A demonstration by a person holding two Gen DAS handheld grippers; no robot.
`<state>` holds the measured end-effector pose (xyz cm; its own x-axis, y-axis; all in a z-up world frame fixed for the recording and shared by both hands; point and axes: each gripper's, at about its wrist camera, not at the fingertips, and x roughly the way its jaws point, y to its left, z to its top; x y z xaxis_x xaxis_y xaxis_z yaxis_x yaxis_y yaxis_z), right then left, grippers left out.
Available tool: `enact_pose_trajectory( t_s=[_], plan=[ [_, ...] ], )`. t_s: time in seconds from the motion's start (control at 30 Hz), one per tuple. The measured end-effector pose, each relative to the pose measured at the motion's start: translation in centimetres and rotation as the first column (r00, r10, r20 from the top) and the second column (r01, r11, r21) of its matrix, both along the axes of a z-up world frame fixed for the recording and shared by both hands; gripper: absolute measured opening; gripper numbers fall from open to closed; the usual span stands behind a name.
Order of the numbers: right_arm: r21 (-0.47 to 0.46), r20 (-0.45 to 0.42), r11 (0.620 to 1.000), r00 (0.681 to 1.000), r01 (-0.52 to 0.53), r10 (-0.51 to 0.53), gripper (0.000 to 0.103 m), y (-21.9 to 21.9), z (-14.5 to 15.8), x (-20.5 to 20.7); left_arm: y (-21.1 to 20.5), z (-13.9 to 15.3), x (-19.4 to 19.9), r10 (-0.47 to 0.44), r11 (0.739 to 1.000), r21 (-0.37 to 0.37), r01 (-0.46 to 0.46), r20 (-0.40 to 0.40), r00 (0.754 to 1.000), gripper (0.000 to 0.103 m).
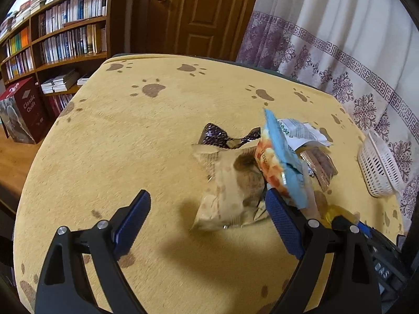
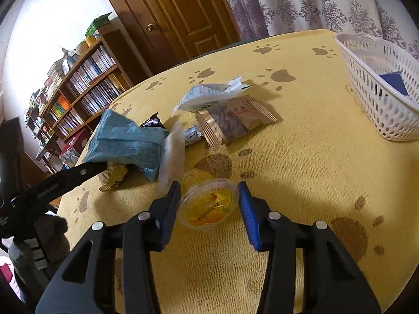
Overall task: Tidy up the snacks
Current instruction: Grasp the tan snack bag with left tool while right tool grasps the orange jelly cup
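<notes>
A pile of snack packets lies on the yellow paw-print tablecloth [image 1: 131, 136]. In the left wrist view my left gripper [image 1: 207, 206] is open around a beige packet [image 1: 230, 188]; a blue-and-orange packet [image 1: 277, 157] leans against its right finger. In the right wrist view my right gripper [image 2: 209, 196] has its fingers closed on both sides of a yellow jelly cup [image 2: 208, 206], held just above the cloth. A brown packet [image 2: 233, 120], a white packet [image 2: 207, 94] and the blue packet [image 2: 125, 141] lie beyond. The white basket [image 2: 377, 91] stands at right.
The basket [image 1: 377, 167] holds a dark blue item [image 2: 395, 82]. A second yellow cup [image 2: 195, 176] sits behind the held one. A bookshelf [image 1: 60, 39], a wooden door [image 1: 199, 13] and a curtain [image 1: 340, 39] stand beyond the table. The left gripper's arm [image 2: 52, 185] shows at left.
</notes>
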<state>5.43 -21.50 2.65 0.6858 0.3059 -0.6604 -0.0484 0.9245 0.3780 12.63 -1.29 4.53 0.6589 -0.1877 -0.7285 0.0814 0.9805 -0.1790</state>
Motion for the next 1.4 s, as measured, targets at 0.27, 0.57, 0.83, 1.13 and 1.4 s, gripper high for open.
enact_pose_trajectory(
  t_s=[0.27,0.57,0.83,1.13,1.4],
  plan=[
    [0.018,0.0,1.0,1.0,0.002,-0.002,0.046,-0.4,-0.1,0.0,-1.4,-0.2,2.0,-0.008,1.0,-0.009,0.008,-0.008,1.0,0.089],
    [0.03,0.002,1.0,1.0,0.002,-0.003,0.046,-0.5,-0.2,-0.1,-1.8,-1.7,3.1,-0.027,1.0,-0.003,0.027,-0.04,0.999,0.063],
    [0.036,0.011,0.999,1.0,0.002,-0.003,0.046,-0.6,0.0,-0.2,-1.4,-1.3,1.6,-0.037,0.999,0.01,0.037,-0.026,0.999,0.051],
    [0.052,0.031,0.999,0.999,-0.006,0.005,0.046,-0.5,0.8,-0.8,1.3,0.7,-2.5,0.022,1.0,0.015,-0.022,0.032,0.999,0.051],
    [0.065,0.06,0.998,0.998,0.0,-0.004,0.046,-0.9,1.9,-1.8,2.4,3.4,-4.7,0.051,0.999,0.0,-0.051,0.093,0.994,0.051]
  ],
)
